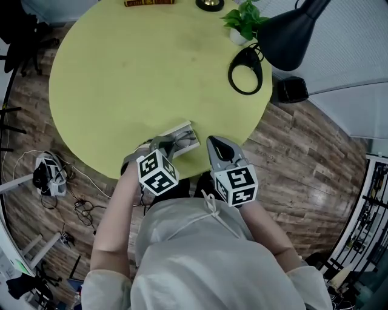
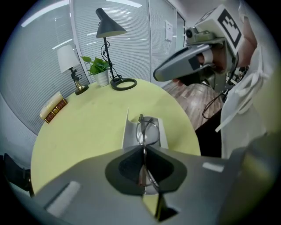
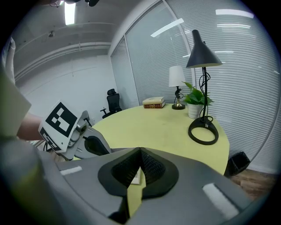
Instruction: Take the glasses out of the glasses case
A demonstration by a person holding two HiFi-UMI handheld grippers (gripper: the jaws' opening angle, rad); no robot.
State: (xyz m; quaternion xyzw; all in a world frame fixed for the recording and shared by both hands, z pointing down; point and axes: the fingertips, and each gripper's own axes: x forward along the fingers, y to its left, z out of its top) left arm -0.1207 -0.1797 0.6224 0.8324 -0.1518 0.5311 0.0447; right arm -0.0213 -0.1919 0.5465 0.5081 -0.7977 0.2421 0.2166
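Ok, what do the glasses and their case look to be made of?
Glasses: thin dark wire rims and arms with a faint gleam, so likely metal. The lenses are clear; whether glass or plastic, I cannot tell. Glasses case: pale grey-white and matte, with a stiff side wall standing upright on its own. It is probably hard plastic or covered board; the look leaves that open.

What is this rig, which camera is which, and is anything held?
A person holds a two-jaw gripper in each hand; the marker cubes are part of them. The head view looks down from the person's head; each gripper view rides on its gripper. On the round yellow-green table stand an open pale glasses case, a black desk lamp and a small potted plant. The left gripper is shut on thin wire-framed glasses at the case. The right gripper is shut and empty.
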